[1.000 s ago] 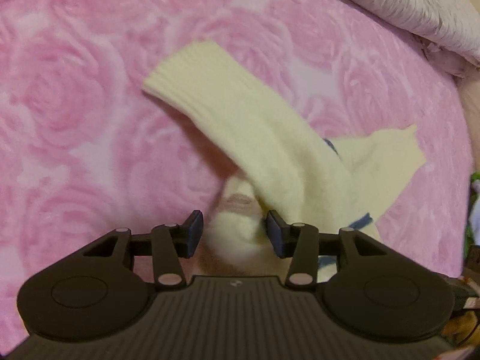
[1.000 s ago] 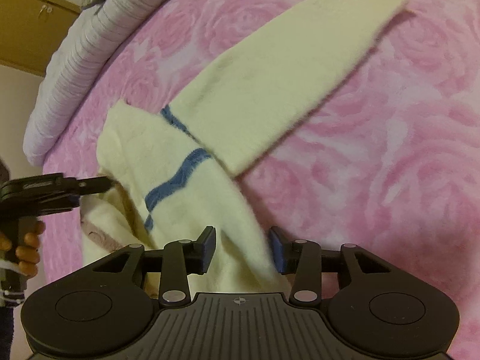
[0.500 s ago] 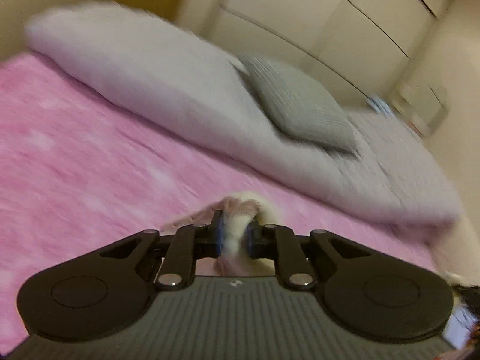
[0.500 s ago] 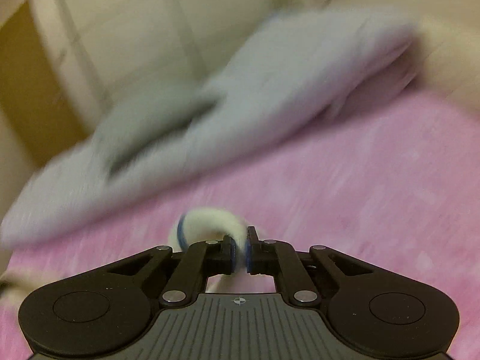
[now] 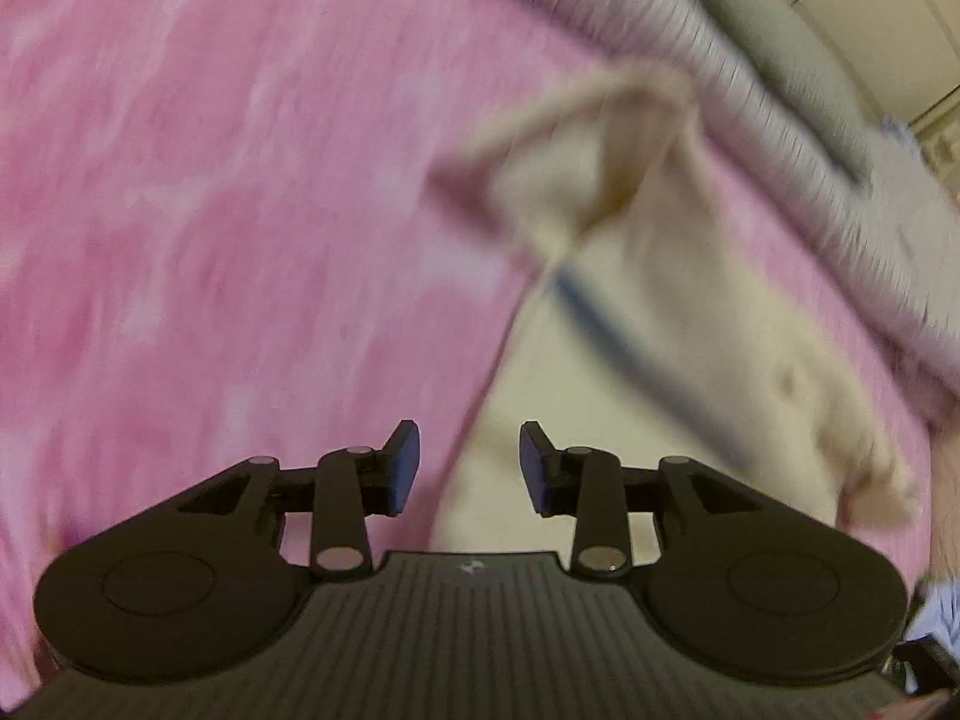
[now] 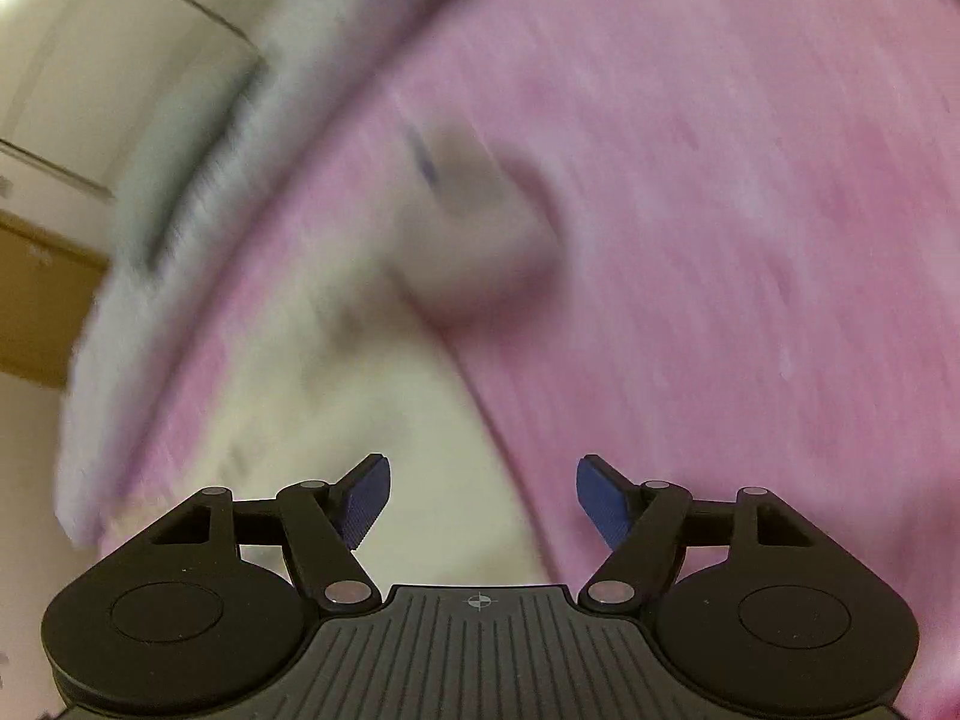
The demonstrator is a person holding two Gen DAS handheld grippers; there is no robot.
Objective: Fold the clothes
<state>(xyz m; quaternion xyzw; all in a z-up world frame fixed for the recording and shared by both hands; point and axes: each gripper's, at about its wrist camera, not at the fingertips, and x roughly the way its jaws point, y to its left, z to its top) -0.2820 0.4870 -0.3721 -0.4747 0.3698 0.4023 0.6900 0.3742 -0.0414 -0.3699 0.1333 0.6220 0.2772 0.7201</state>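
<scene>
A cream knitted sweater (image 5: 648, 312) with a blue stripe lies on the pink rose-patterned blanket (image 5: 210, 210), motion-blurred. In the left wrist view it spreads ahead and to the right of my left gripper (image 5: 469, 462), whose jaws are opening with no cloth pinched between the pads. The right wrist view shows the same sweater (image 6: 372, 420) below and ahead of my right gripper (image 6: 483, 495). Its jaws are opening wide and nothing is gripped between them. A bunched fold (image 6: 480, 240) of the sweater rises further ahead, too blurred for detail.
A grey-white duvet (image 5: 810, 180) runs along the far edge of the pink blanket (image 6: 750, 210), with a grey pillow (image 5: 780, 48) behind it. Cream wardrobe doors (image 6: 90, 60) and a wooden panel (image 6: 42, 312) stand beyond the bed.
Half a second ago both grippers were shut on bunched sweater cloth and lifted toward the duvet. Now both have let go and stand open above the sweater, which has dropped onto the blanket.
</scene>
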